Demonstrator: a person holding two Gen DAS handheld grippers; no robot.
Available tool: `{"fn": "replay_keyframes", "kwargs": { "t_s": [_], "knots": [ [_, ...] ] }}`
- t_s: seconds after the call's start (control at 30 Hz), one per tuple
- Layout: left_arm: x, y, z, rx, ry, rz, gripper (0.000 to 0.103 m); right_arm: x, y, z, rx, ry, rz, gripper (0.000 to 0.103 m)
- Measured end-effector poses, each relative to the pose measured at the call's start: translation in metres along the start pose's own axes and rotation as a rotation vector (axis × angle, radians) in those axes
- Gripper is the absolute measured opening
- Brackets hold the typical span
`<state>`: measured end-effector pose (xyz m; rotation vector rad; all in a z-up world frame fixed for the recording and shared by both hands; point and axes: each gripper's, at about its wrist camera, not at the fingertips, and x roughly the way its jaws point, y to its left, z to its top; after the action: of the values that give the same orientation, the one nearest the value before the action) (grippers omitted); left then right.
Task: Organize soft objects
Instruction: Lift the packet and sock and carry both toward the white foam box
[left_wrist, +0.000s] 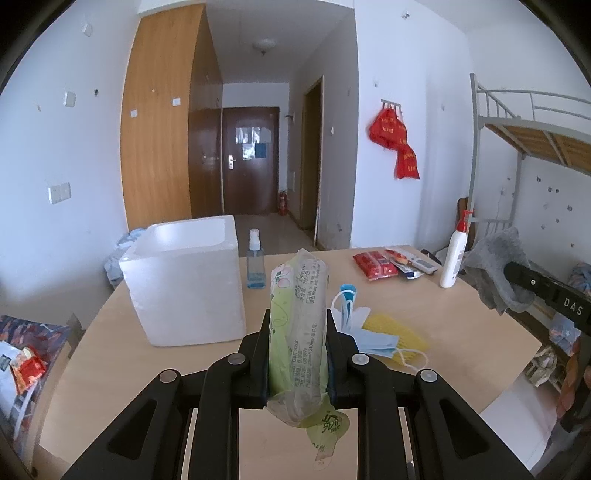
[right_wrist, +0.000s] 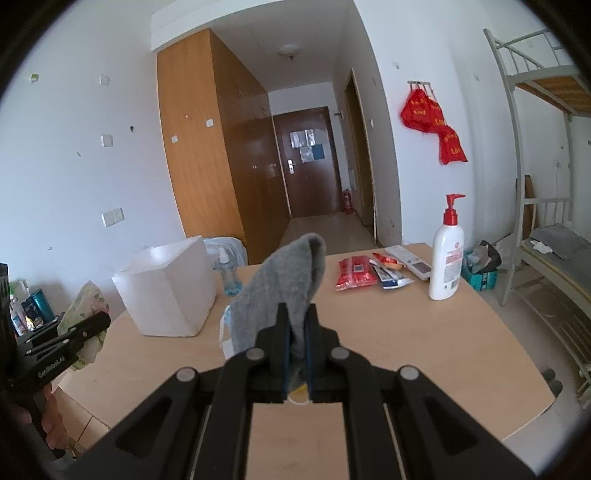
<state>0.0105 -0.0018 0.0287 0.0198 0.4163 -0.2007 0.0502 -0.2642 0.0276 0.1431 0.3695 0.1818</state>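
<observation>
A green tissue pack (left_wrist: 299, 332) stands upright between the fingers of the left gripper (left_wrist: 297, 325), pinched above a pale wooden table (left_wrist: 461, 332); the right gripper (right_wrist: 295, 328) is pressed tight on a grey cloth (right_wrist: 284, 288) that rises in a soft peak in front of its camera. Only the left wrist view shows what lies behind the pack: blue face masks (left_wrist: 376, 341) on a yellow mesh piece (left_wrist: 397, 332), flat on the tabletop. Only the right wrist view shows a hand (right_wrist: 48, 417) at the lower left, wrapped around the other tool's handle, and a green box of tissues (right_wrist: 480, 273) on the floor beyond the table's far corner. Both cameras take in a white foam box (left_wrist: 184, 284), open at the top, with a blue spray bottle (left_wrist: 255, 260) just beside it, a red packet (left_wrist: 375, 265) near a remote control (right_wrist: 408, 261), and a white pump bottle (right_wrist: 447, 254). Behind stand a wooden wardrobe (left_wrist: 162, 129), a dark door (left_wrist: 251, 158), red bags (left_wrist: 395, 140) hung on a white wall, and a metal bunk bed (left_wrist: 517, 122).
</observation>
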Motion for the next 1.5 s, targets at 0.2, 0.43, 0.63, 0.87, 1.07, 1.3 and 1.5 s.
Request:
{"fn": "replay_keyframes", "kwargs": {
  "t_s": [0.2,0.43,0.63,0.87,1.07,1.3,1.5],
  "knots": [
    [-0.013,0.003,-0.002,-0.004,-0.011,0.017,0.023,0.000,0.005,-0.002,-0.008,0.002,0.013,0.009],
    [-0.022,0.013,-0.004,-0.023,-0.014,0.073,0.023,0.012,0.018,-0.002,-0.028,0.011,0.072,0.009],
    [-0.031,0.031,-0.006,-0.044,-0.025,0.133,0.023,0.024,0.038,-0.001,-0.051,0.017,0.135,0.009],
    [-0.041,0.055,-0.010,-0.077,-0.022,0.208,0.023,0.039,0.067,-0.003,-0.083,0.037,0.218,0.009],
    [-0.046,0.071,-0.011,-0.099,-0.020,0.256,0.023,0.049,0.088,-0.002,-0.105,0.057,0.284,0.009],
    [-0.054,0.086,-0.010,-0.119,-0.032,0.298,0.023,0.059,0.107,-0.001,-0.125,0.070,0.332,0.009],
    [-0.054,0.096,-0.007,-0.134,-0.032,0.314,0.023,0.067,0.118,0.004,-0.144,0.080,0.357,0.009]
  ]
}}
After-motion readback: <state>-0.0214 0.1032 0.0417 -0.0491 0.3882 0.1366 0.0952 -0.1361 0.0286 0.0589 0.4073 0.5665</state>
